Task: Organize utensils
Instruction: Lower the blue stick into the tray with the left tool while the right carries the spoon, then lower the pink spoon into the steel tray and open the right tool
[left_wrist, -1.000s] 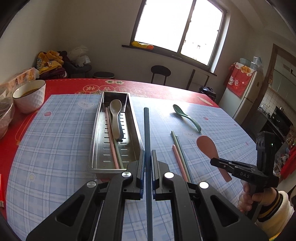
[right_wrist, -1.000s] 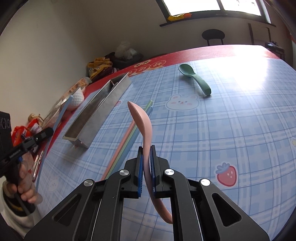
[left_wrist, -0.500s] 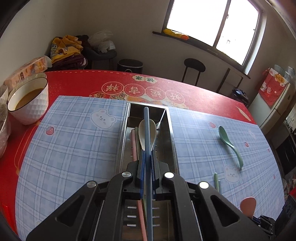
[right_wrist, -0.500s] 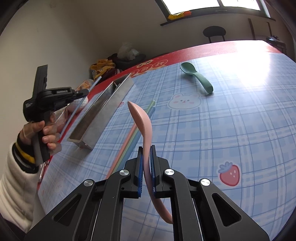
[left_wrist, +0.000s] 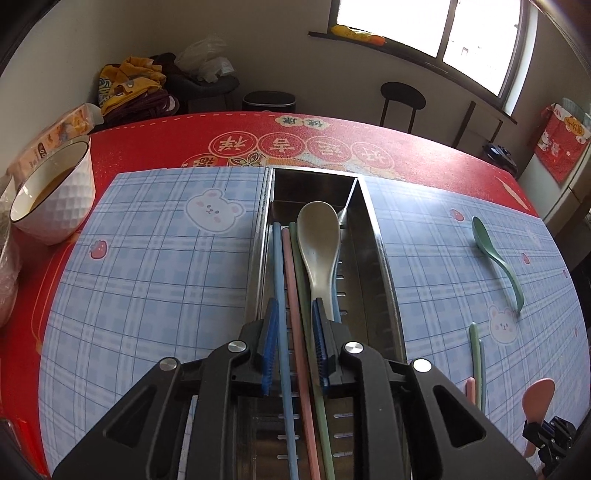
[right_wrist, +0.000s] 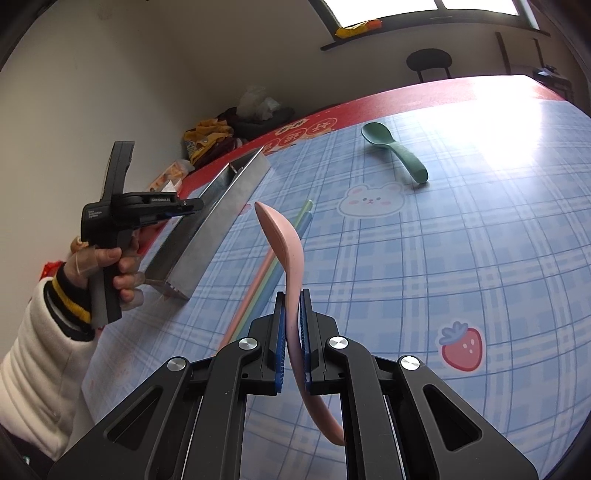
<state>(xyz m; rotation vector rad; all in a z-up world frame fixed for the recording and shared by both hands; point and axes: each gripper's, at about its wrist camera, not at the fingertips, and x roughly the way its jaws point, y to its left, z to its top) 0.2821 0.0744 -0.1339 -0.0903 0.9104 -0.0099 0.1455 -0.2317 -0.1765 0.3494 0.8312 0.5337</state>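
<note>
My left gripper hovers over the near end of the steel tray, and its jaws are opening. The blue chopstick lies in the tray between the pads, free of them. Beside it lie a pink chopstick, a green one and a cream spoon. My right gripper is shut on the handle of a pink spoon, held above the mat. A green spoon and loose chopsticks lie on the mat. The left gripper shows above the tray.
A white bowl of brown liquid stands at the left on the red tablecloth, with packets behind it. A person's hand and white sleeve hold the left gripper. The blue checked mat spreads to the right of the tray.
The left gripper swung from beside the tray to over it and opened. The blue chopstick left its pads and now lies in the tray. The right gripper kept still with the pink spoon.
</note>
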